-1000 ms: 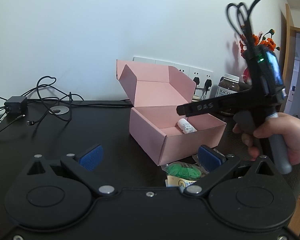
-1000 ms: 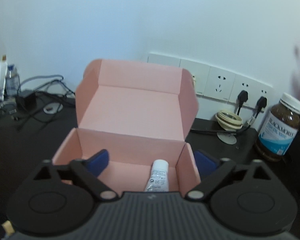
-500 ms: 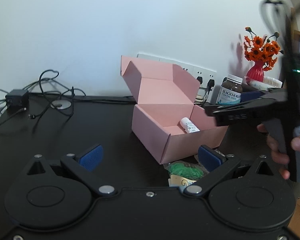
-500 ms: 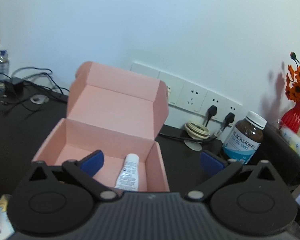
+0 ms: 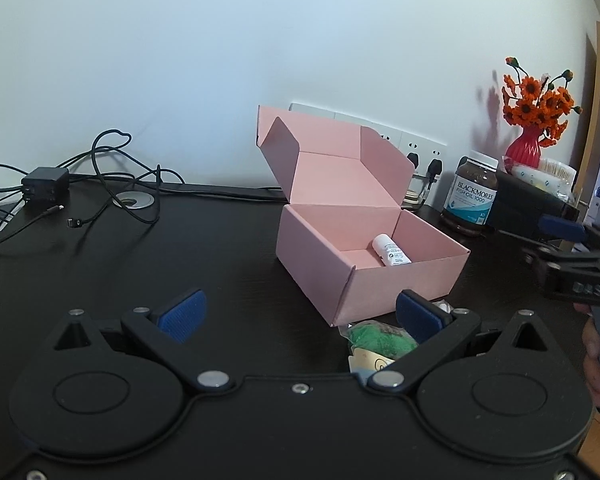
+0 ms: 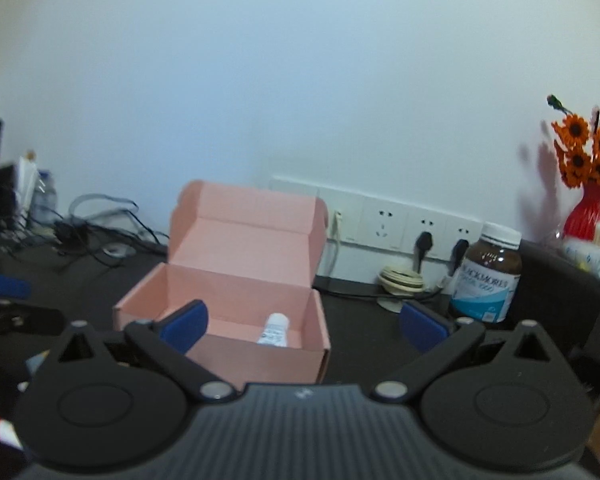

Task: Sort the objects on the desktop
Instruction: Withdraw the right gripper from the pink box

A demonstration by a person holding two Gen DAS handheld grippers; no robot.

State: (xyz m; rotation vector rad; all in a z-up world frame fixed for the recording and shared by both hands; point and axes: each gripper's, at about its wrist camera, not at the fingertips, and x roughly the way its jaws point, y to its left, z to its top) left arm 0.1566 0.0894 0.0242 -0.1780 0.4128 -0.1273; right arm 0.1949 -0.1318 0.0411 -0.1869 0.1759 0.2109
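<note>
Left gripper (image 5: 300,314) fingers wide, empty; green packet (image 5: 380,338) on the table just below its right finger — drop straight over it, pinch mid-body; right gripper (image 6: 302,322) wide, empty; pink box (image 5: 374,276) open beyond, white tube (image 5: 391,255) inside.

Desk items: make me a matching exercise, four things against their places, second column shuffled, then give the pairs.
Things:
1. white tube
2. green packet
3. brown supplement bottle
4. black power adapter

Places:
A. among cables at the desk's far left
B. inside the pink box
C. right of the box, near the wall sockets
D. on the desk at the box's near corner

Pairs: 1-B, 2-D, 3-C, 4-A
</note>
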